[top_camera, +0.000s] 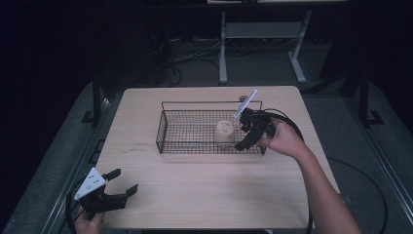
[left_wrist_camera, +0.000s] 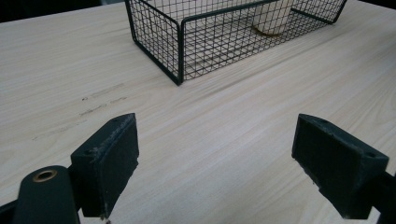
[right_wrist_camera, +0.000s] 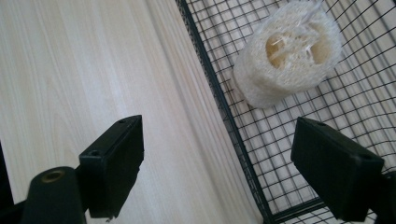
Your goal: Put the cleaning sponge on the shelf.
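Both my hand-held grippers are wide open, holding nothing: right one [top_camera: 246,131] hovers over the basket [top_camera: 165,127] edge beside the loofah [top_camera: 224,130], left one [top_camera: 121,183] low over the bench [top_camera: 204,195].

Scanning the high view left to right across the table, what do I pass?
Left gripper → wire basket → loofah sponge standing in the basket → right gripper at the basket's right end.
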